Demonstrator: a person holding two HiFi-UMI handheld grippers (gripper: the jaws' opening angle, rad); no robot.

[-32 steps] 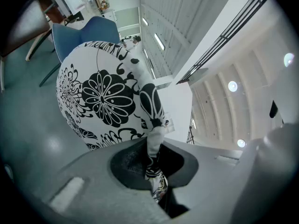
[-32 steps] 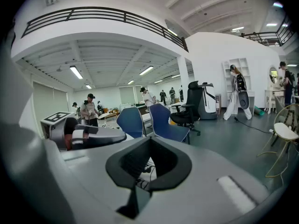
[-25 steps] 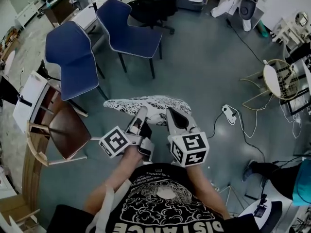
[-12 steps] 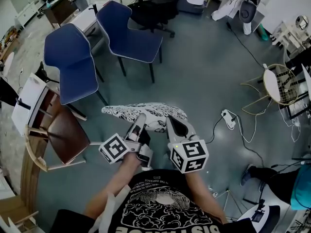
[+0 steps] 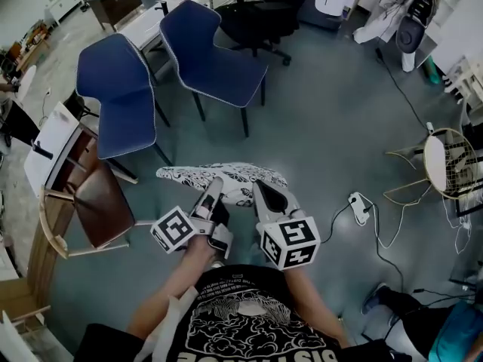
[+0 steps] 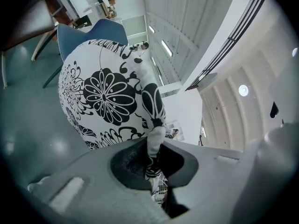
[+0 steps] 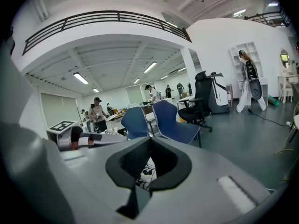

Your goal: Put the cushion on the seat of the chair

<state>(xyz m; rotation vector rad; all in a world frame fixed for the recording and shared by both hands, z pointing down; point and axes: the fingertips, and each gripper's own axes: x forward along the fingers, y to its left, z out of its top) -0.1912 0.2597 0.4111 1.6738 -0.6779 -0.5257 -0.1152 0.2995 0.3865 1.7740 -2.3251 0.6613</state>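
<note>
The cushion's near hem is hidden inside both claws; the right gripper view shows only a scrap of its print. The left claw and right claw are each nearly closed, pinching that hem as they did a second ago, though the cushion now sits slightly lower in the head view. It hangs over the floor at 12 o'clock from the claws; the blue chairs stand beyond at 11, apart from it.

In its own view my right gripper hides nearly all of the white cushion with black flower print; the far people are too small to tell.
</note>
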